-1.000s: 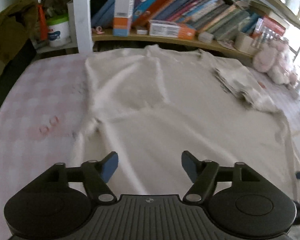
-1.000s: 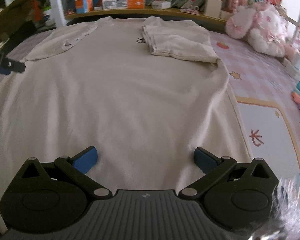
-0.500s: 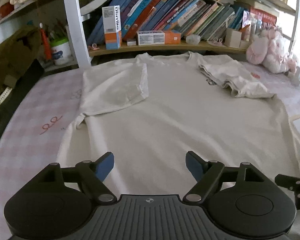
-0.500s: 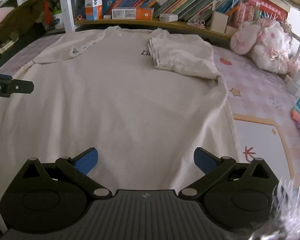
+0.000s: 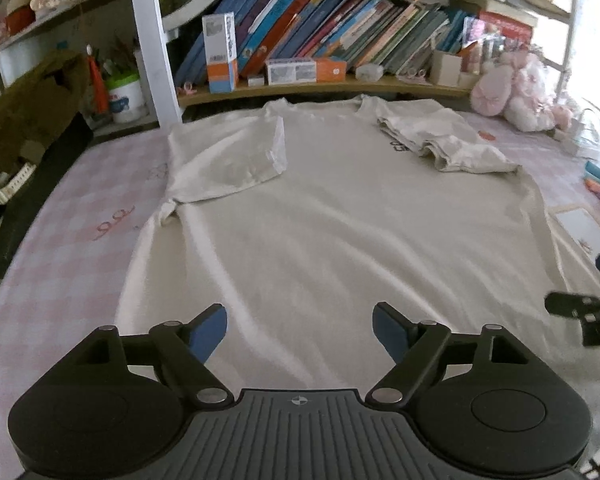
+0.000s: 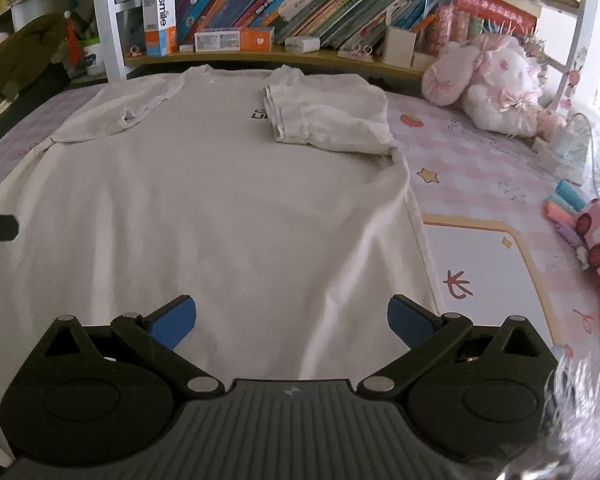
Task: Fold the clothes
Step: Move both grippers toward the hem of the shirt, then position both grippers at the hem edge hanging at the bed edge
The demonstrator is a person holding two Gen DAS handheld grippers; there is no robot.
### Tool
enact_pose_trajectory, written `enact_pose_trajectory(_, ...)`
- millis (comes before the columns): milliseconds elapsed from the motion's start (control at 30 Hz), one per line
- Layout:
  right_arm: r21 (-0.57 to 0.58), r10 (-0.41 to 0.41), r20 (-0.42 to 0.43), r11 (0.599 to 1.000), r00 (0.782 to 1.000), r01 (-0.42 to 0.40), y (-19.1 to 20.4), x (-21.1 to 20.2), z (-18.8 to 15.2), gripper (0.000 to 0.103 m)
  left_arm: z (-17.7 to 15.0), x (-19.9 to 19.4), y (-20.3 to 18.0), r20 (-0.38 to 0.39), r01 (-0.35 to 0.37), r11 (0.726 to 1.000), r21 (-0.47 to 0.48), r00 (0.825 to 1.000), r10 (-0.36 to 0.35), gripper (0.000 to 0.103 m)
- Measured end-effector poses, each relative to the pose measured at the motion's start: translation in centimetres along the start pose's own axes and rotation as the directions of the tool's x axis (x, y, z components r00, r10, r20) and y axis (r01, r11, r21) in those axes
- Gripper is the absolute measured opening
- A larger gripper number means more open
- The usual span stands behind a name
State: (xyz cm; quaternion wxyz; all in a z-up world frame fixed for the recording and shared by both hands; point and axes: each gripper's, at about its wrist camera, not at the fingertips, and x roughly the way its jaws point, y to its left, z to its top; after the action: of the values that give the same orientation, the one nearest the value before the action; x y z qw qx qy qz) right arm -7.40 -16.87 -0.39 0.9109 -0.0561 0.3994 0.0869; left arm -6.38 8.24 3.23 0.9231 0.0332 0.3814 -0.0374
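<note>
Cream T-shirt (image 5: 332, 216) flat on bed, sleeves folded in; hem just ahead of both jaws, wide apart, empty.

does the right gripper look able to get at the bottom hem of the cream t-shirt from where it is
Probably yes. The right gripper hangs open just above the near hem of the cream t-shirt, and nothing lies on the cloth between them.

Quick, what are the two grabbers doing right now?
Left gripper: open, holding nothing, above the cream cotton T-shirt.
Right gripper: open, holding nothing, above the same shirt.
</note>
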Motion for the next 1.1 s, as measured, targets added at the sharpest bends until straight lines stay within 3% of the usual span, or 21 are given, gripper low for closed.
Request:
enact_pose_trajectory(100,0.011,-0.026,0.020,1.000,0.999,0.026,1.3,-1.3,0.0,0.103,-1.5,-2.0,1.1,0.038,0.003,1.000,0.016,0.999,-0.004,0.088)
enact_pose_trajectory(233,0.040,-0.047,0.038,0.998,0.998,0.045,3.5,-4.2,-0.6,0.103,-4.4,-4.6,3.9,0.051,-0.001,0.999,-0.045,0.999,0.003,0.089)
enact_pose_trajectory(500,0.008,-0.088,-0.008,0.996,0.996,0.088,8.2,-8.9,-5.7,0.103,-10.7,-7.7,8.6,0.007,-0.010,0.982,-0.187,1.000,0.012,0.090)
enact_pose_trajectory(667,0.018,-0.121,-0.039,0.992,0.992,0.121,8.8,-10.6,-7.1,0.103,-13.7,-8.8,10.8,-0.038,-0.011,0.969,-0.246,0.999,0.002,0.090)
enact_pose_trajectory(867,0.053,-0.153,-0.043,0.986,0.987,0.156,7.5,-12.0,-8.3,0.103,-14.8,-8.6,12.5,-0.060,-0.007,0.948,-0.317,0.998,-0.013,0.090)
enact_pose_trajectory(1000,0.165,-0.193,-0.066,0.966,0.979,0.201,4.1,-12.5,-8.7,0.101,-14.9,-8.1,13.5,-0.062,0.013,0.929,-0.370,0.997,-0.039,0.089)
enact_pose_trajectory(1100,0.250,-0.203,-0.087,0.943,0.975,0.219,1.4,-12.4,-9.1,0.101,-14.5,-7.9,13.2,-0.067,-0.009,0.933,-0.360,0.998,-0.017,0.089)
